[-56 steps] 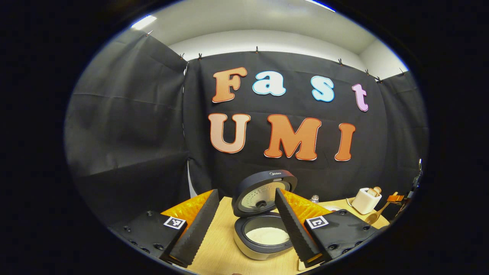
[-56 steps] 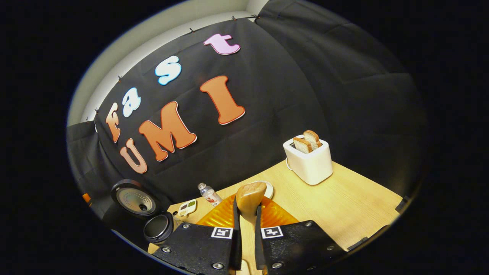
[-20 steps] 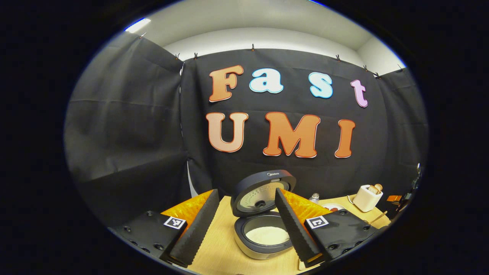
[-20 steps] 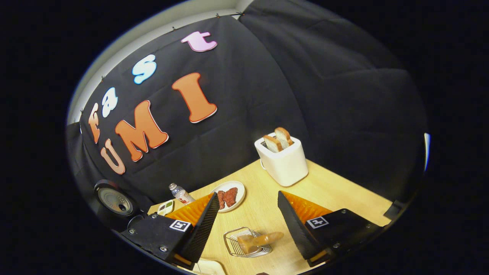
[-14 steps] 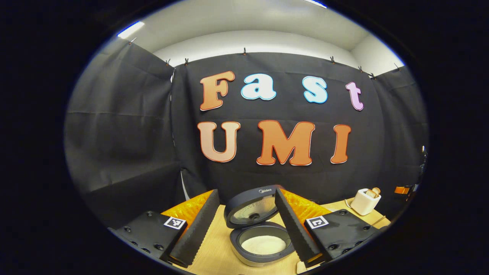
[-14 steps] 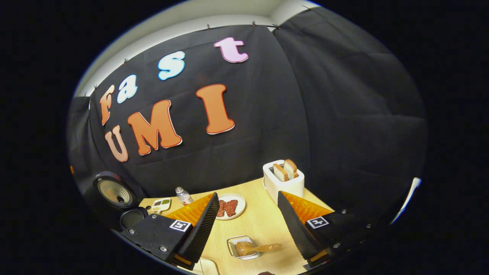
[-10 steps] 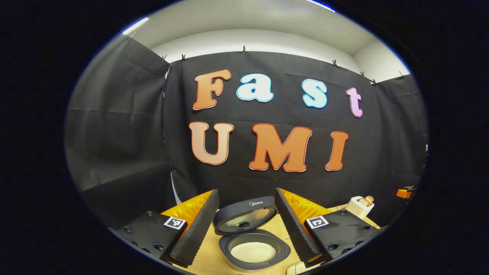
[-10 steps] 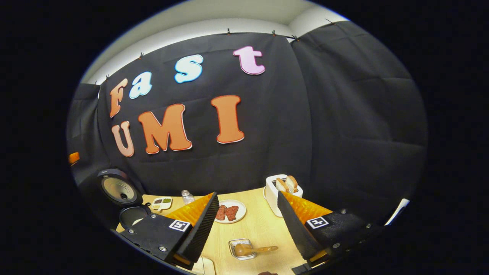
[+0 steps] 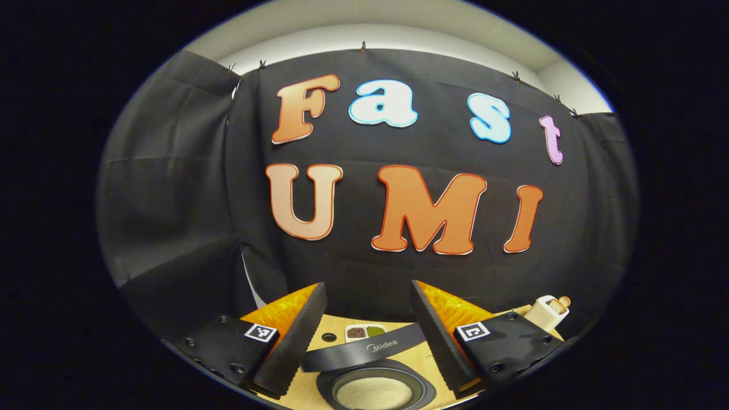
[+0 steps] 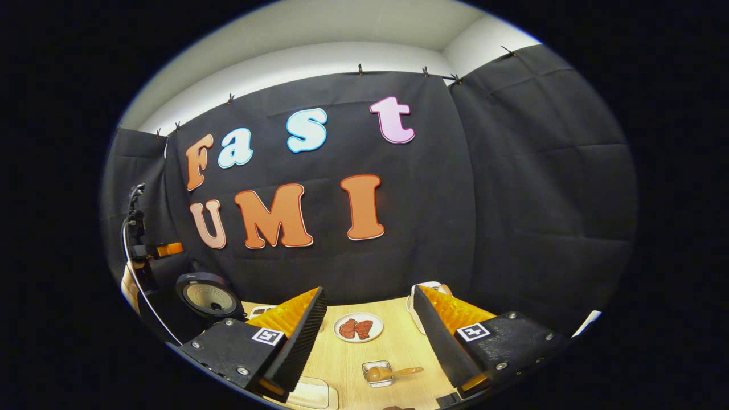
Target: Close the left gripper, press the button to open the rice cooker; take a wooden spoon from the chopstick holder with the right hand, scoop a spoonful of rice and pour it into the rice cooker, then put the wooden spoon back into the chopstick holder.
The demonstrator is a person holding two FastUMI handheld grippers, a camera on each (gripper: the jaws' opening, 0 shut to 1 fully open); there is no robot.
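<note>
Wooden spoon (image 10: 393, 372) below spread hand-held gripper (image 10: 369, 347)

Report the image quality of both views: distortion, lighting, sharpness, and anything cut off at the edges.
Left gripper view: strong fisheye bending, even lighting, sharp; the open rice cooker is cut off at the bottom, the toaster squeezed at the edge. Right gripper view: same curvature, sharp; the wooden spoon in the chopstick holder is small but clear, and the plate shows no glare.
</note>
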